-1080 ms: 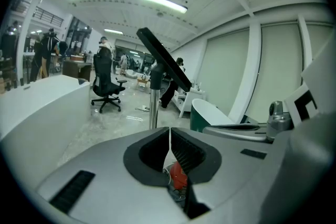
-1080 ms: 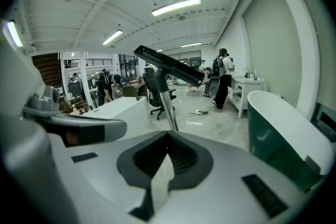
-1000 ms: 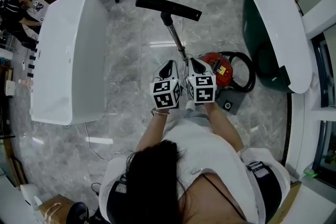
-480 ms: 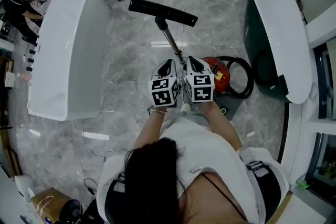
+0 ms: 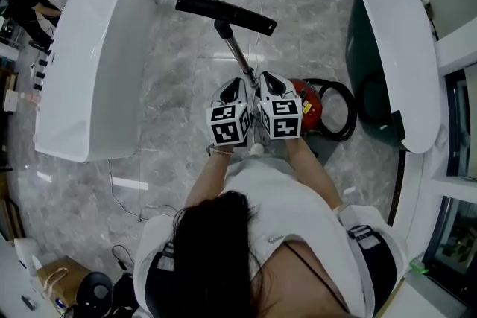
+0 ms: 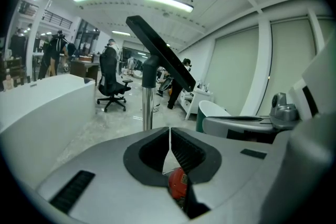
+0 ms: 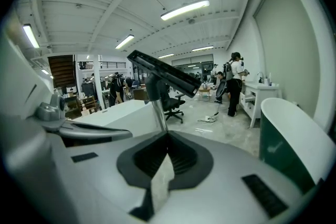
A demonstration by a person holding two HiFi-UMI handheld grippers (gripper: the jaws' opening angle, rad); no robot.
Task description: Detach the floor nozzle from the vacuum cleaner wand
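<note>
Over the floor [image 5: 179, 86], the left gripper [image 5: 238, 83] and right gripper [image 5: 270, 77] sit side by side, both clenched empty, the wand [image 5: 237, 56] between them.

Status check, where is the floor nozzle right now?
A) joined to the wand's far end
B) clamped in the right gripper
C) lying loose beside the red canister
A: the black floor nozzle sits joined to the far end of the metal wand.
</note>
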